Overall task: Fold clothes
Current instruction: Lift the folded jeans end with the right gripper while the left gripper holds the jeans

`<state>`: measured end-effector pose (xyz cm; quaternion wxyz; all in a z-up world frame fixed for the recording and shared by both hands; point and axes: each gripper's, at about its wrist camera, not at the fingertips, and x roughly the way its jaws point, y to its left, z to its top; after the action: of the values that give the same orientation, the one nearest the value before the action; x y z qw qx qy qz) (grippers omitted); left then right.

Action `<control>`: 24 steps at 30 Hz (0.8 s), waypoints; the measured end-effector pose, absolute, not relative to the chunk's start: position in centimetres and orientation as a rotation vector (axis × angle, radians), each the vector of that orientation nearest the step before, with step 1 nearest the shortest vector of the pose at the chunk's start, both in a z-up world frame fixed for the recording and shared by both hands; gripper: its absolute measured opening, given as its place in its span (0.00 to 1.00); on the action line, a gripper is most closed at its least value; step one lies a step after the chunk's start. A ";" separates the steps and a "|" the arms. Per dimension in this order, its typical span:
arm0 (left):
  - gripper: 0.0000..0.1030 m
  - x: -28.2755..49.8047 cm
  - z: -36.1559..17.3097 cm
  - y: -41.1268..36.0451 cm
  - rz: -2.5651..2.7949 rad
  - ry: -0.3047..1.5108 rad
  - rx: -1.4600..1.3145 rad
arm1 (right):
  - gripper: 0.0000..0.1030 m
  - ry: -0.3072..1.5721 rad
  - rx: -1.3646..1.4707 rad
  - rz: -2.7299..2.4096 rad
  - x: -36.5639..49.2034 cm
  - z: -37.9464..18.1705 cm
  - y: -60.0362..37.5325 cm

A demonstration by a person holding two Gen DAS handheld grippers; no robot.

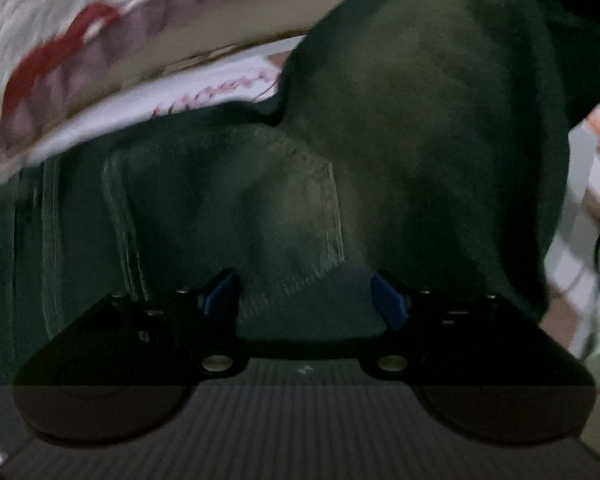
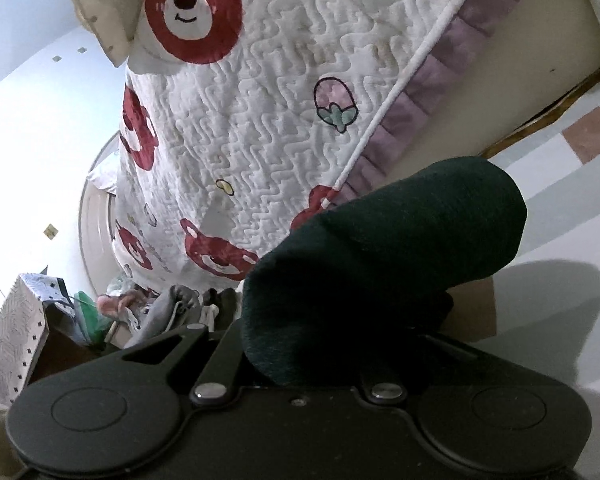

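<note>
A dark green garment (image 1: 400,140) with a stitched pocket (image 1: 236,208) fills the left wrist view. My left gripper (image 1: 304,292) is open, its blue-tipped fingers (image 1: 220,292) spread wide with the cloth lying between them, not pinched. In the right wrist view my right gripper (image 2: 332,344) is shut on a rolled fold of the same dark green garment (image 2: 388,248), which covers its fingertips and sticks up and to the right.
A white quilted bedspread with red bears (image 2: 260,92) and a purple frilled edge (image 2: 440,80) hangs on the bed behind. A pile of clothes (image 2: 160,312) and a patterned bag (image 2: 16,320) lie at left. Tiled floor (image 2: 572,216) is at right.
</note>
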<state>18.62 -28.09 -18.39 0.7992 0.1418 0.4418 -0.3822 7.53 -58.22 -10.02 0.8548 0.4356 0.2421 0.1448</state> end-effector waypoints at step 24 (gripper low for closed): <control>0.68 22.0 -12.9 -7.5 -0.557 0.954 -0.252 | 0.11 0.814 0.480 0.380 23.8 -6.1 -38.5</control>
<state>21.99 -7.48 -12.92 0.8437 -0.1195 0.4520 -0.2636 23.77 -38.53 -6.10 0.8730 0.2297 0.3899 0.1819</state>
